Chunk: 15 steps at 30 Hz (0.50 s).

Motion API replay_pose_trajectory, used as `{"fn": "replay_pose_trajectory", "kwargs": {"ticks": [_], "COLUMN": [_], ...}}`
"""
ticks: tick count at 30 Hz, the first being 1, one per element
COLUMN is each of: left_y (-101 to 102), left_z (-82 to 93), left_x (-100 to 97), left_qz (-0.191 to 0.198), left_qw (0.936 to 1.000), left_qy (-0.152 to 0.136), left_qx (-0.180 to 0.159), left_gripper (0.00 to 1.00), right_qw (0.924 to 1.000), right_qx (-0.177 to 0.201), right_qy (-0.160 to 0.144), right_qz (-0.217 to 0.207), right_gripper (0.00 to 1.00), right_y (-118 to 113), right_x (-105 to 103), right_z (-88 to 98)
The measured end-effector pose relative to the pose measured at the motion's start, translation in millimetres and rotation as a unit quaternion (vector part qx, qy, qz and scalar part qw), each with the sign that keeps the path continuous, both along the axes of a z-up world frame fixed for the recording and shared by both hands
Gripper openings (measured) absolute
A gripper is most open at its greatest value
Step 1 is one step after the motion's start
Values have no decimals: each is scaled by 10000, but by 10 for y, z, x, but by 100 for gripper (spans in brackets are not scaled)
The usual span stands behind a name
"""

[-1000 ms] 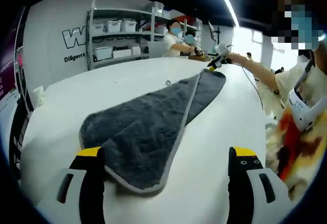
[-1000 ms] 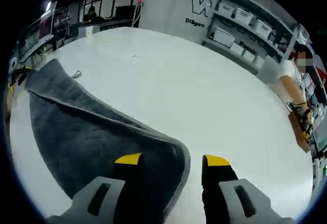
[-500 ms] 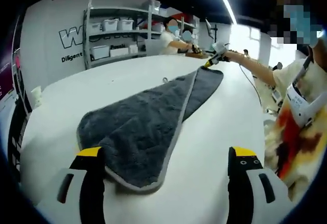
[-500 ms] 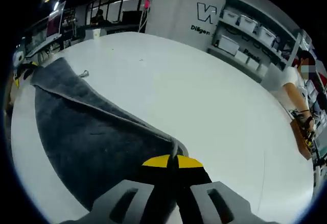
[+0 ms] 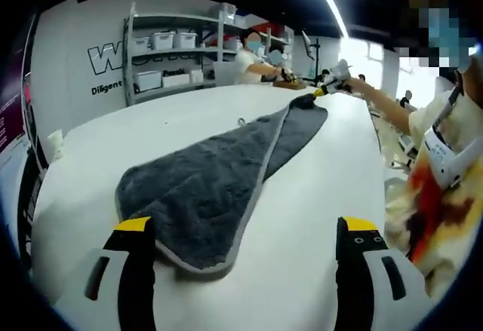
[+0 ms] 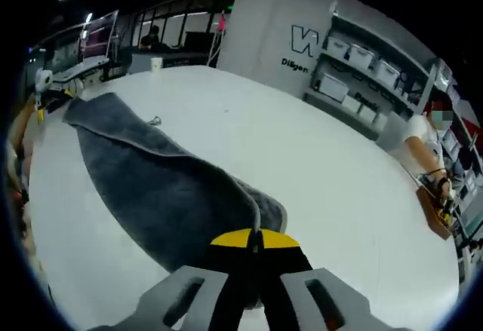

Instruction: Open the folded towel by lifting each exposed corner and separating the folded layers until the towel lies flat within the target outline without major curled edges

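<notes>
Biggest risk from here, judging by how things sit: the towel (image 6: 166,195) is pinched at just one corner by the right tool (image 6: 254,242), so if that corner gets pulled up too fast the whole cloth could be dragged across the white surface (image 6: 324,165) instead of the layers being peeled apart, and a curled edge could be left behind. The folded layers could also be lifted together if both are caught in the pinch; whether one layer or two is held can't be told.

Right tool: clenched tight on the near towel corner, yellow tips pressed together. Left tool (image 5: 245,229): released wide, nothing gripped, the towel's other end lying between the jaws. Further off, shelves (image 5: 170,48) with bins are seen
</notes>
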<state>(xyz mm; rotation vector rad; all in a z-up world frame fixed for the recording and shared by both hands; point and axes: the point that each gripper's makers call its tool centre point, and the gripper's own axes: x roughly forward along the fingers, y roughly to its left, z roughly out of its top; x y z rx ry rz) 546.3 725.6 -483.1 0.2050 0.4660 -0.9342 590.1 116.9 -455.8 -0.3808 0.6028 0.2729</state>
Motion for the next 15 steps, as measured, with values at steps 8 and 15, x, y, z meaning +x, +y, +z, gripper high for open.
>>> {"fn": "replay_pose_trajectory", "kwargs": {"ticks": [8, 15], "left_y": [-35, -50], "left_z": [29, 54], "left_x": [-51, -100], "left_qz": [-71, -121], "left_qw": [10000, 9998], "left_qy": [-46, -56], "left_qx": [-50, -120], "left_gripper": [97, 97], "right_qw": [9996, 9997], "right_qx": [-202, -140], "right_qy": [-71, 23], "right_qz": [202, 214], "right_gripper": [0, 0], "right_y": [166, 223], "right_x": [-561, -967], "right_z": [102, -41]}}
